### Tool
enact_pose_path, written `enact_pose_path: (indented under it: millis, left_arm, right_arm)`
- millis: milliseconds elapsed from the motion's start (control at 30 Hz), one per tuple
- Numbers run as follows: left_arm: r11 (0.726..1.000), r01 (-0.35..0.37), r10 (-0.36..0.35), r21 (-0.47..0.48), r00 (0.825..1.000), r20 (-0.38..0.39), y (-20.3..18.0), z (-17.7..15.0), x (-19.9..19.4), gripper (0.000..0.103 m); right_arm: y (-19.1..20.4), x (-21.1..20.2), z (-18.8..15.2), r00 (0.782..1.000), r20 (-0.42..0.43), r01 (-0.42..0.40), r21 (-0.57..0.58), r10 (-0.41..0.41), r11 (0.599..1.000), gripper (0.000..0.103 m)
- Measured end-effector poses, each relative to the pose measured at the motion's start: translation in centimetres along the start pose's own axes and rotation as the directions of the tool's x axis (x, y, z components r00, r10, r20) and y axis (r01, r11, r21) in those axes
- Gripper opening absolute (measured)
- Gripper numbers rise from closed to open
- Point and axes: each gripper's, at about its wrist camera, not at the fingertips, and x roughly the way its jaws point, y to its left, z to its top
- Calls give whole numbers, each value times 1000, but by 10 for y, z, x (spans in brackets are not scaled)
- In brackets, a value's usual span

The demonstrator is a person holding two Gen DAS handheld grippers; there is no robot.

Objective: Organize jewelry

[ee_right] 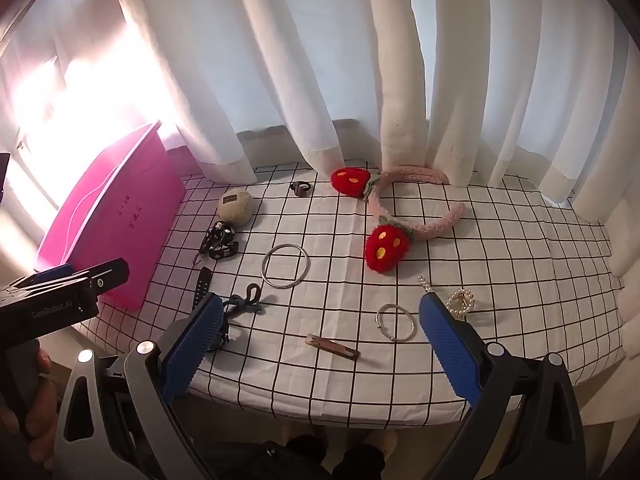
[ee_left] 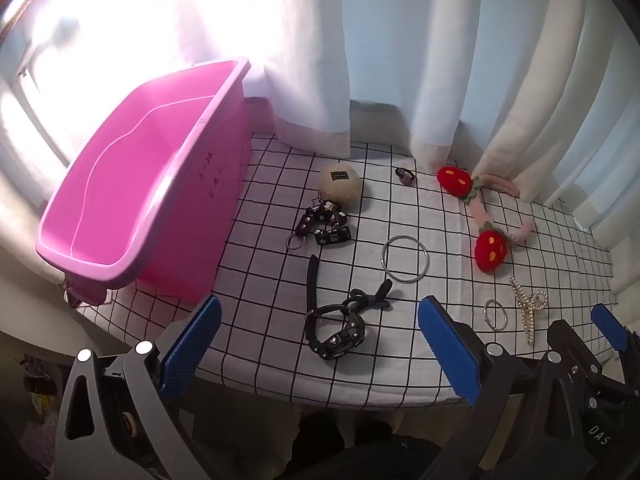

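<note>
Jewelry lies scattered on a white checked tablecloth (ee_left: 440, 248). A pink bin (ee_left: 132, 184) stands empty at the left. A large silver bangle (ee_left: 405, 258) lies mid-table, a smaller silver bangle (ee_right: 396, 322) nearer the front, beside a pearl hair claw (ee_left: 528, 308). A black studded strap (ee_left: 334, 330) lies between the fingers of my left gripper (ee_left: 320, 344), which is open and above the table's front edge. My right gripper (ee_right: 320, 344) is open too, with a brown hair clip (ee_right: 332, 347) on the cloth between its fingers. Neither holds anything.
A pink strawberry headband (ee_right: 400, 216), a beige plush ball (ee_right: 236, 208), a black keychain (ee_left: 320, 228) and a small dark ring (ee_left: 404, 176) lie further back. White curtains (ee_right: 320, 80) hang behind the table. A hand (ee_right: 28, 400) holds the left gripper's handle.
</note>
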Motion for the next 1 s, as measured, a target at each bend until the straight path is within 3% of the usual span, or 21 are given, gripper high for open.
enact_pose_path:
  millis: [1000]
  left_arm:
    - [1000,-1,1,-9,1000,2,-3,-1,-3,97]
  right_arm:
    - [-2,-1,3,1000,1,-5,6,5,1000,94]
